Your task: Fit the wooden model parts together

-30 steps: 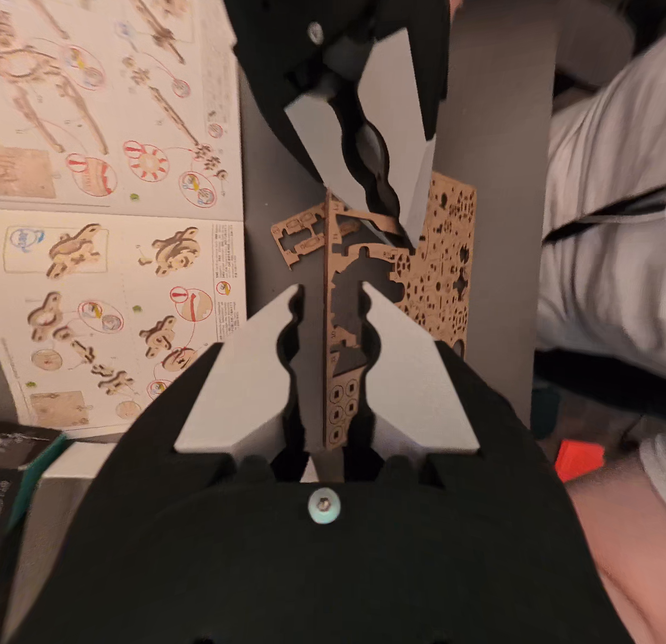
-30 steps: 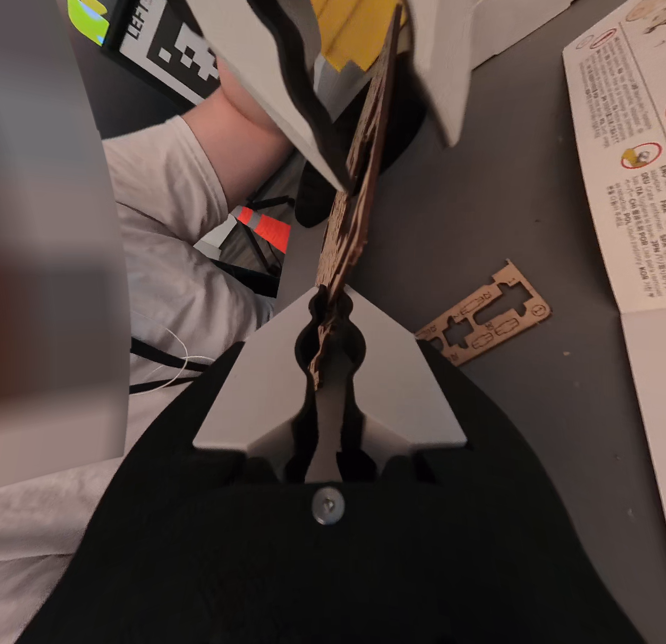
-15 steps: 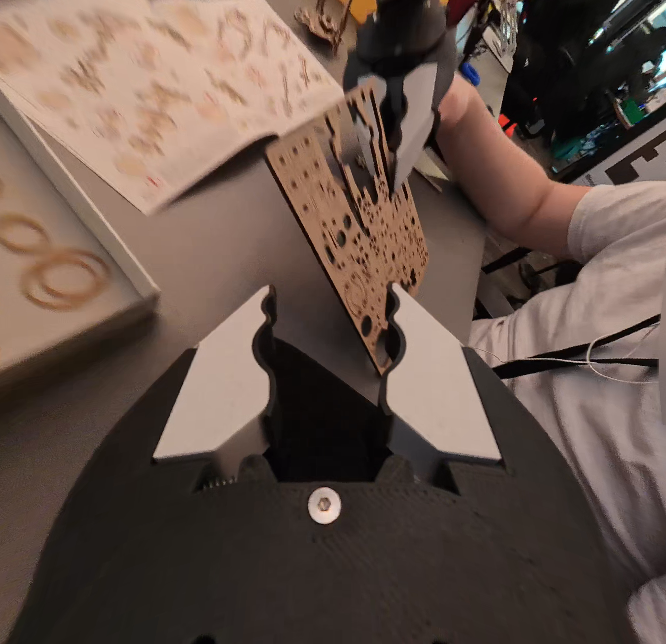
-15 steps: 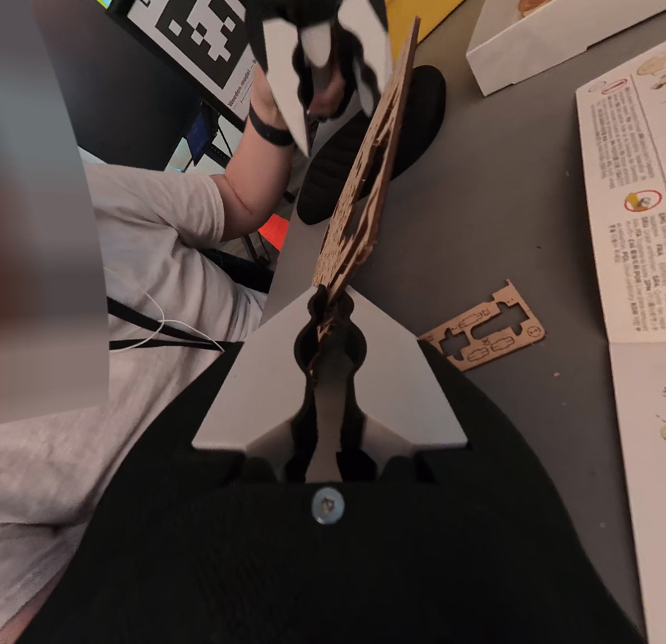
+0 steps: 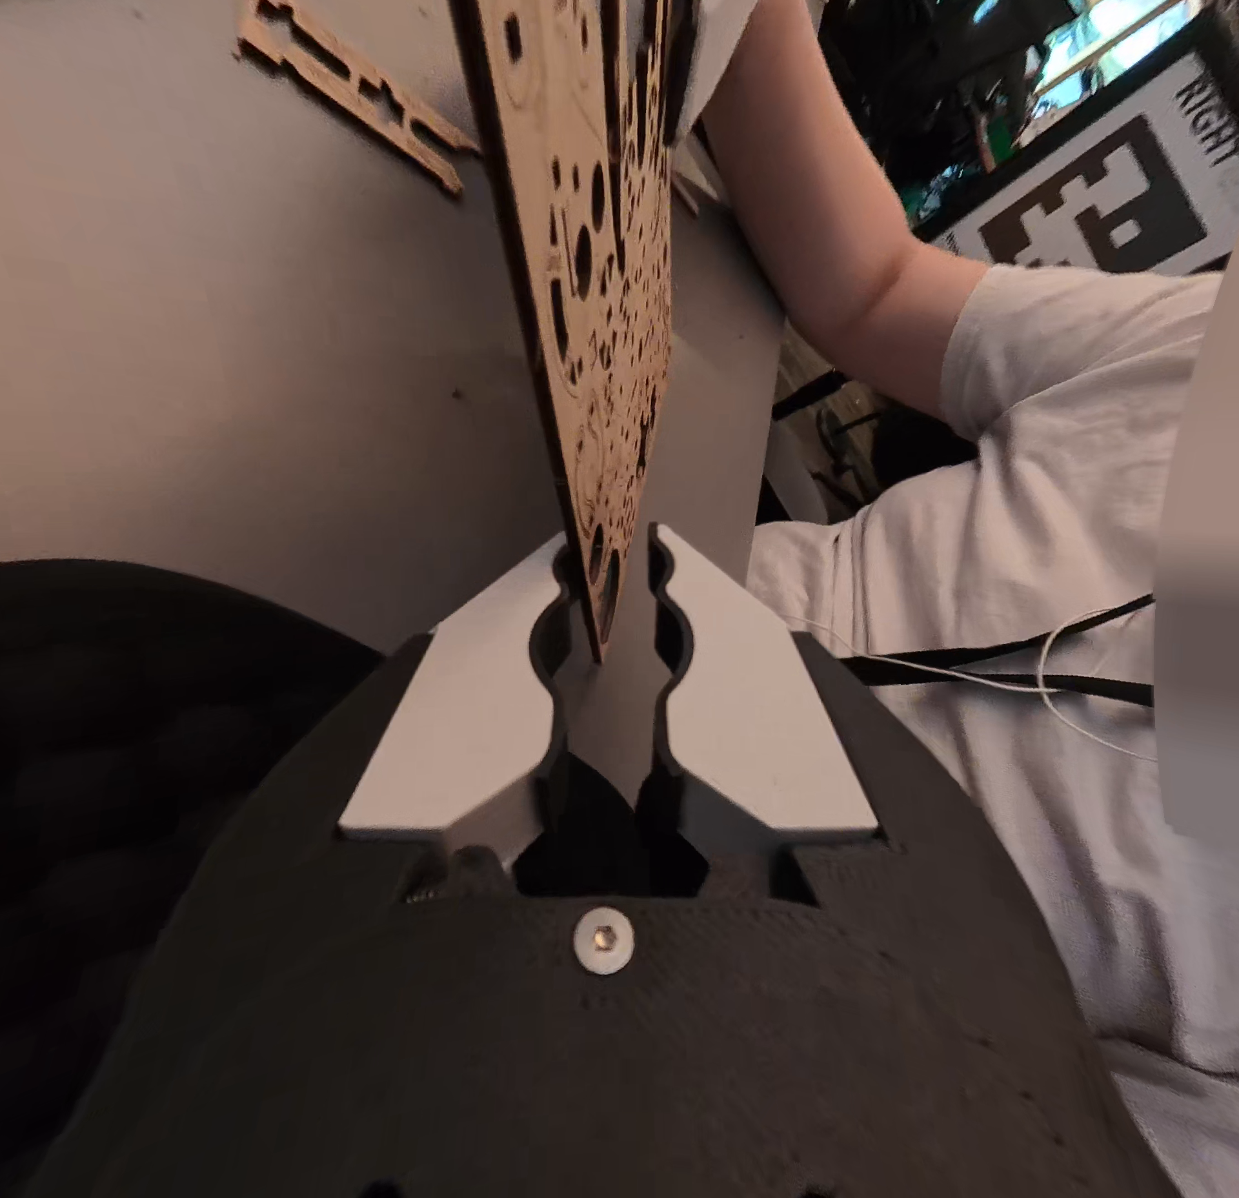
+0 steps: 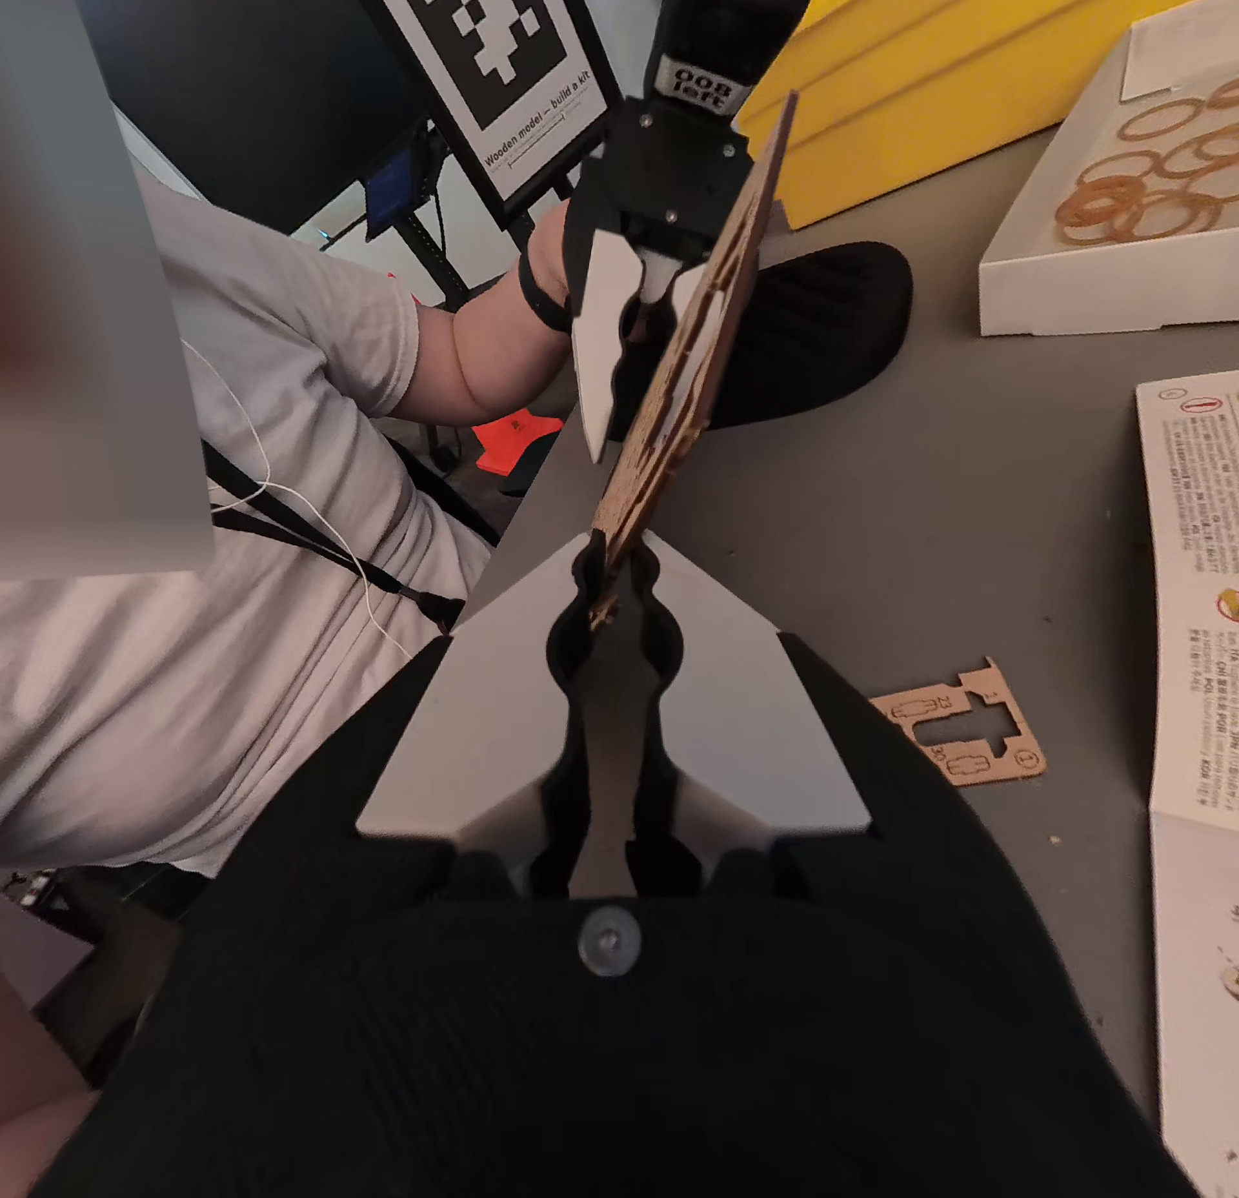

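A laser-cut wooden sheet full of punched-out holes stands on edge above the grey table. My right gripper is shut on its near lower edge. My left gripper is open a little, its jaws on either side of a corner of the sheet. The sheet rests against the left jaw, with a gap to the right jaw. In the right wrist view one white finger of the left gripper shows beside the sheet; the other is mostly hidden behind it.
A small wooden offcut frame lies flat on the table, also in the left wrist view. An instruction sheet lies at the right. A white box of wooden rings, a yellow bin and a black pad stand behind. A person's arm is at the table edge. One gripper's finger ends stand about 10 cm off the other's.
My left gripper let go of the sheet, opened wide and swung away, then came back with narrower jaws around the sheet's corner. My right gripper kept its hold throughout.
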Available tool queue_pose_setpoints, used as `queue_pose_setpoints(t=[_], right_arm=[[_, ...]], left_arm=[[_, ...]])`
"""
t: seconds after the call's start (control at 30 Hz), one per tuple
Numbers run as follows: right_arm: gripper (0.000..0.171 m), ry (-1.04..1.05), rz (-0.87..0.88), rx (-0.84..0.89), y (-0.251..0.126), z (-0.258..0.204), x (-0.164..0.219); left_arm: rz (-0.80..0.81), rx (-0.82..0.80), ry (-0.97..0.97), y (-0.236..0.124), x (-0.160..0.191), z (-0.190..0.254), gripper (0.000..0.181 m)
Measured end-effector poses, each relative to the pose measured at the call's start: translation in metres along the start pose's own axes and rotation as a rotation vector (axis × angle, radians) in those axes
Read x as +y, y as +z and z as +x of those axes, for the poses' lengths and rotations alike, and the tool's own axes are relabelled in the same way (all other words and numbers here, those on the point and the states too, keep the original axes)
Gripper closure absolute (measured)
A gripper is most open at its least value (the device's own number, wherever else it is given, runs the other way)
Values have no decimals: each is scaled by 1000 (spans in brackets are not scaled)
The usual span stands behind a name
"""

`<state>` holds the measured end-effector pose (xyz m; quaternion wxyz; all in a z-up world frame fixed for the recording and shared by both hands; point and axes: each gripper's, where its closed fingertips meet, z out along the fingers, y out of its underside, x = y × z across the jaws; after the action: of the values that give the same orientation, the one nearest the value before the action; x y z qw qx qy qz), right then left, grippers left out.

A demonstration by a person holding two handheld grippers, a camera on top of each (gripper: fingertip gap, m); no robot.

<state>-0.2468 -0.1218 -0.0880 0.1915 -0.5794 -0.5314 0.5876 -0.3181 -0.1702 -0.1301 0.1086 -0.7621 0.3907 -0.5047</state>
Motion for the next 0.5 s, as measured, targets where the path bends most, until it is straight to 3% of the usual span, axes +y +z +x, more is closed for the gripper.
queue_pose_setpoints(t=[0.07, 0.17, 0.27, 0.4, 0.5], right_arm=[[166, 1, 9, 10, 1, 2, 0], [156, 33, 35, 115, -1, 15, -2], [119, 53, 117, 369, -17, 35, -11], [40, -9, 188, 864, -38, 33, -15], [22, -44, 155, 996, -11, 18, 1]], left_arm=[[-26, -9, 10, 4, 4, 2, 178], [-30, 5, -28, 7, 7, 5, 179], [-20, 9, -66, 6, 9, 4, 179], [8, -6, -68, 5, 7, 3, 178], [19, -12, -72, 7, 6, 3, 178]])
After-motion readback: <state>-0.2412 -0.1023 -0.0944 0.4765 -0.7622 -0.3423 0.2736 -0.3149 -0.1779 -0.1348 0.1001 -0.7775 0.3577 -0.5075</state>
